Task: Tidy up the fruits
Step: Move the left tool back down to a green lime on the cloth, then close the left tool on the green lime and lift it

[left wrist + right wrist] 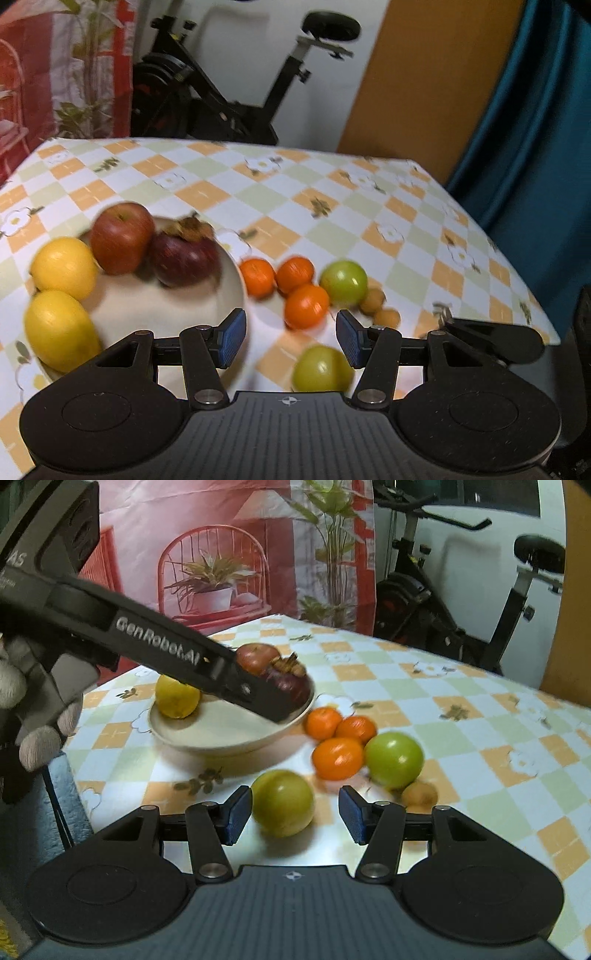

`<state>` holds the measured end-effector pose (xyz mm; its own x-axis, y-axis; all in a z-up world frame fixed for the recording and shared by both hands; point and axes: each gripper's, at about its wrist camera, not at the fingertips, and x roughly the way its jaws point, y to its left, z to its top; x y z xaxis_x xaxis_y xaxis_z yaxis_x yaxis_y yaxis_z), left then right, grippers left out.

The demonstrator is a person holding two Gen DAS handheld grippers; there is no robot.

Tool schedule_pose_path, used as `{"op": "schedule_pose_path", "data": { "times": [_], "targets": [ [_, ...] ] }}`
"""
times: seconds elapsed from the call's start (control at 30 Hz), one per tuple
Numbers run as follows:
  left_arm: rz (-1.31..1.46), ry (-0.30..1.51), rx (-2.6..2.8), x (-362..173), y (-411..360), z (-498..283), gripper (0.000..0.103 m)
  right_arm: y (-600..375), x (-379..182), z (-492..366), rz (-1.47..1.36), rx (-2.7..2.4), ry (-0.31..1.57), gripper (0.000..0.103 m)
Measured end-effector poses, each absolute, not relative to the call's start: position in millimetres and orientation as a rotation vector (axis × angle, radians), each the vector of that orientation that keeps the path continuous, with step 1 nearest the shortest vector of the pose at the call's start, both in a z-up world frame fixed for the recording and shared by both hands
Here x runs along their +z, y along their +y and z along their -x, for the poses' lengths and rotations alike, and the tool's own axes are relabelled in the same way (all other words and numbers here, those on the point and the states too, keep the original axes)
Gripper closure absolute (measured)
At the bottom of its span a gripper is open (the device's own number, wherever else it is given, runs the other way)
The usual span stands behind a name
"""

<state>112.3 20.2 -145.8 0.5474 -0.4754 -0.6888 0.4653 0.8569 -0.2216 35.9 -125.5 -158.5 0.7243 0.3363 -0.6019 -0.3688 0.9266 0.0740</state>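
**Two grippers poised over scattered fruit on a checked tablecloth**

The right gripper (295, 819), black with blue ribbed pads, hangs with its jaws parted and nothing pressed between them; a round yellow-green fruit (283, 802) lies on the cloth between the fingers, close to the left pad, though the blur hides whether it touches. Just beyond it sit a shiny green round fruit (393, 759), a cluster of three small orange mandarins (338, 757) and a small brown fruit (419, 794) at the green one's right.

The left gripper (291, 338), of the same make, is likewise spread apart and empty, held above the cloth beside the shallow cream ceramic bowl (166, 306). In the right wrist view its black arm, lettered "GenRobot.AI", reaches over the bowl, gripped by a hand in a grey knitted glove (33, 716).

The bowl holds a red apple (122, 238), a dark purple mangosteen with a dried brown calyx (184, 258) and two yellow lemons (62, 267) at its left side. The loose fruit lies to the bowl's right, the nearest mandarin just beside the rim.

All rests on a table covered with an orange, green and white checked cloth printed with flowers (332, 199). Behind stand a black exercise bike (229, 85) and a red printed backdrop (229, 554).
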Motion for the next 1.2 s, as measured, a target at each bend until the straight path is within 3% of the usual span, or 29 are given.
{"op": "schedule_pose_path", "data": {
  "times": [0.37,0.53,0.73,0.87,1.2],
  "targets": [
    [0.007,0.921,-0.62,-165.7,8.0,-113.3,0.047,-125.9,-176.3,-43.6,0.006,0.419,0.685,0.049],
    [-0.001,0.937,-0.636,-172.2,3.5,-112.2,0.047,-125.7,-178.5,-45.6,-0.007,0.426,0.688,0.055],
    [0.006,0.954,-0.645,-179.2,0.2,-113.6,0.048,-127.5,-178.0,-47.2,-0.034,0.424,0.691,0.055],
    [0.028,0.962,-0.633,-182.0,3.4,-115.9,0.054,-126.7,-177.8,-46.9,-0.036,0.42,0.691,0.055],
    [0.039,0.953,-0.632,-182.1,4.9,-114.6,0.054,-125.8,-176.8,-46.9,-0.041,0.412,0.694,0.056]
  ]
}}
